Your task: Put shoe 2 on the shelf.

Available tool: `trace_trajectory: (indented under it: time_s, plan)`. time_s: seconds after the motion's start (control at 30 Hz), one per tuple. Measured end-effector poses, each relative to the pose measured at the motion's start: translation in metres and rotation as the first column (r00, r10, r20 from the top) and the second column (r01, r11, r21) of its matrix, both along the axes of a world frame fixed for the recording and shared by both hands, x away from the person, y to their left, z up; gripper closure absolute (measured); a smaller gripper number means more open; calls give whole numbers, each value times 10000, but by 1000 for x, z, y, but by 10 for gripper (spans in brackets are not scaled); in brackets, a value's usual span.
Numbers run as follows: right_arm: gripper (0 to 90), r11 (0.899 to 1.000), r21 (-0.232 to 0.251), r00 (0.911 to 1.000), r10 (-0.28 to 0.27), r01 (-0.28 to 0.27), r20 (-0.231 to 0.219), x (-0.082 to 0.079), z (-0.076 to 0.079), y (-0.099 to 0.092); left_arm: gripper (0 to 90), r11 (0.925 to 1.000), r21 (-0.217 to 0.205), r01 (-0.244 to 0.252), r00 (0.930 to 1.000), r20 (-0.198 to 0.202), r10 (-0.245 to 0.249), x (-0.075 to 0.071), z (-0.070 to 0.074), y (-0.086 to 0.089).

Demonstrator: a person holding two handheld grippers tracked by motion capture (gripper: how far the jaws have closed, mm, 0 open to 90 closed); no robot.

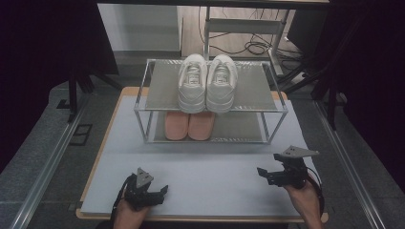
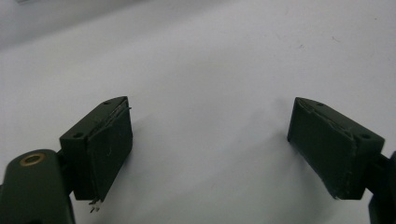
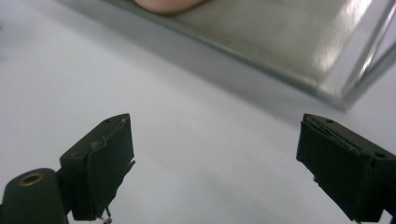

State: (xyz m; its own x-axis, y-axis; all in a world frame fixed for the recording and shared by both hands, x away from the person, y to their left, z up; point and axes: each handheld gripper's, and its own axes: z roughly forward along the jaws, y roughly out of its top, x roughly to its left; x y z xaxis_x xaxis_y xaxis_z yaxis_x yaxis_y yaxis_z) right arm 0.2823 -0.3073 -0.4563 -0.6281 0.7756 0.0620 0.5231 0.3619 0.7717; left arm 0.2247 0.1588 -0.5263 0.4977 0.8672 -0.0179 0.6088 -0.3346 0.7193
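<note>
A two-tier metal shoe rack (image 1: 143, 90) stands at the far middle of the white table mat (image 1: 210, 167). A pair of white sneakers (image 1: 207, 83) sits side by side on its top shelf. A pair of pink slippers (image 1: 189, 125) rests on the lower shelf, and one pink toe (image 3: 168, 4) peeks in at the top of the right gripper view. My left gripper (image 1: 160, 193) sits low at the near left, open over bare mat (image 2: 210, 93). My right gripper (image 1: 265, 174) hovers at the near right, open and empty, pointing toward the rack's lower shelf (image 3: 280, 42).
The mat lies on a wooden tabletop (image 1: 114, 114). Metal rails (image 1: 47, 162) run along both sides of the table. Cables and a frame leg (image 1: 253, 45) lie on the floor behind the rack.
</note>
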Motion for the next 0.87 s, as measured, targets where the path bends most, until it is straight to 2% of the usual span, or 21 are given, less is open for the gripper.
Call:
trace_trajectory:
  time_s: [0.4,0.5,0.6,0.73,0.87]
  plan:
    - [113,9984,-231,9975,-536,525,-471,-10,-53,-16,141,10000,-2,0,10000,7,0,0,0,0]
    - [113,9977,-339,9973,-597,582,-427,-11,-64,-18,141,10000,3,-6,10000,7,6,0,0,0]
    - [121,9972,-343,9971,-679,668,-329,-12,-64,-18,140,10000,0,-4,10000,5,4,0,0,0]
    - [115,9933,-938,9975,-693,675,-157,-14,-65,-12,141,10000,-2,-8,10000,11,8,0,0,0]
    - [116,9935,-918,9975,-696,679,-148,-14,-65,-12,141,10000,3,-16,10000,15,16,0,0,0]
